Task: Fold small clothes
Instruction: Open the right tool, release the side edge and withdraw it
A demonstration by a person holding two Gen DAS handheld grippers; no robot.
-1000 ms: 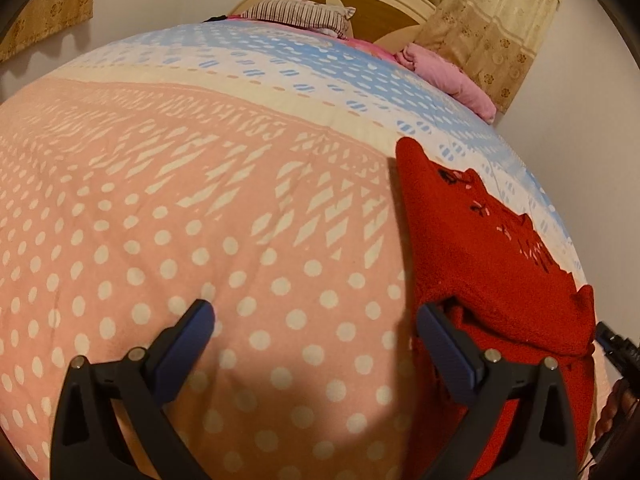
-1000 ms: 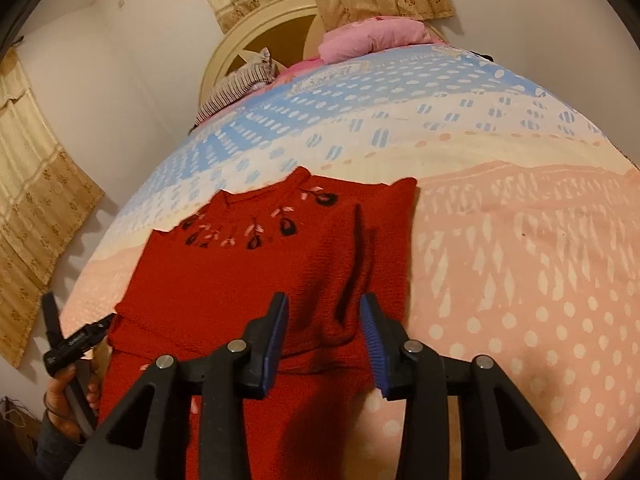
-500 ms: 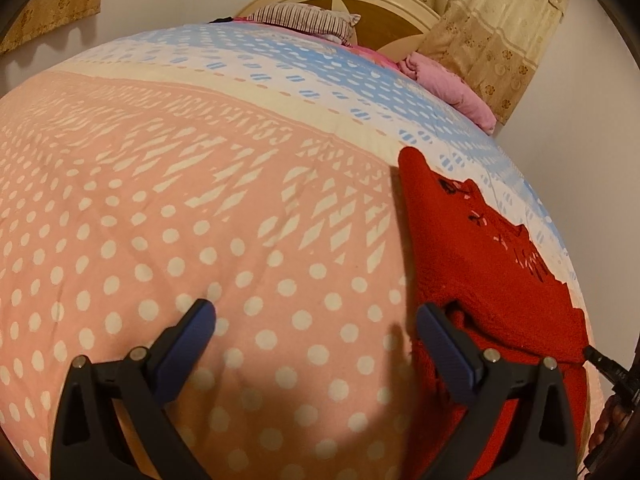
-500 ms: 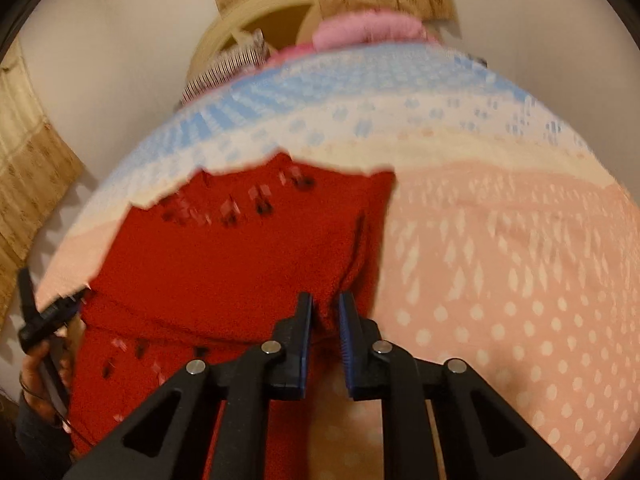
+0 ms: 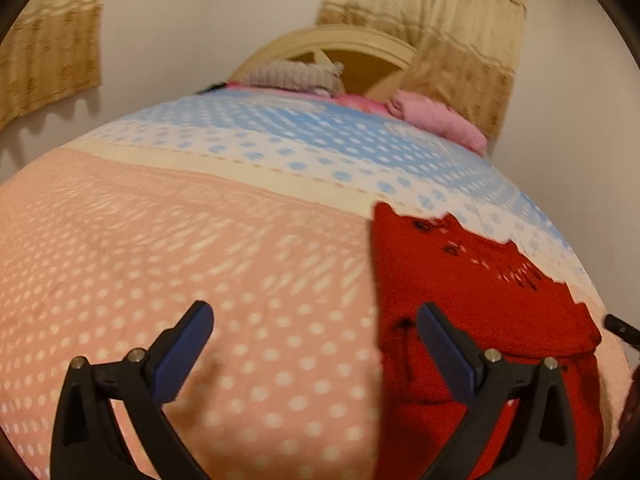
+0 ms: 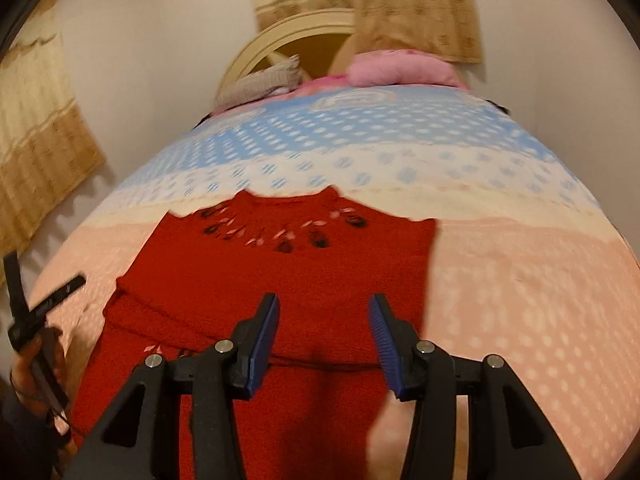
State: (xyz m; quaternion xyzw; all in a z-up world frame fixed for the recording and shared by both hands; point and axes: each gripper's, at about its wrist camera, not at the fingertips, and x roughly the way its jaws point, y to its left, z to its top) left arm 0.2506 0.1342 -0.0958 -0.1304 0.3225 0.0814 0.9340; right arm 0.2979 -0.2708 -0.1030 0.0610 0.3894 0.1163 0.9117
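A red knitted sweater [image 6: 280, 280] lies flat on the bed, its neckline with dark and pink decoration toward the headboard. A folded band crosses its body. My right gripper [image 6: 324, 300] hovers over the sweater's middle; its jaws are opening and nothing is between them. In the left wrist view the sweater [image 5: 472, 292] lies at the right. My left gripper [image 5: 312, 312] stands wide open and empty over the dotted pink bedspread [image 5: 160, 260], its right finger over the sweater's left edge.
The bedspread [image 6: 540, 300] turns white and blue toward a cream headboard [image 6: 296, 32]. A striped pillow [image 6: 256, 84] and a pink pillow [image 6: 400, 68] lie there. Curtains hang on the walls. A person's hand [image 6: 36, 360] holds a black tool at the left edge.
The right gripper closed on a fold at the sweater's right side, then opened and let it go. Both grippers rose and tilted up, so more wall shows.
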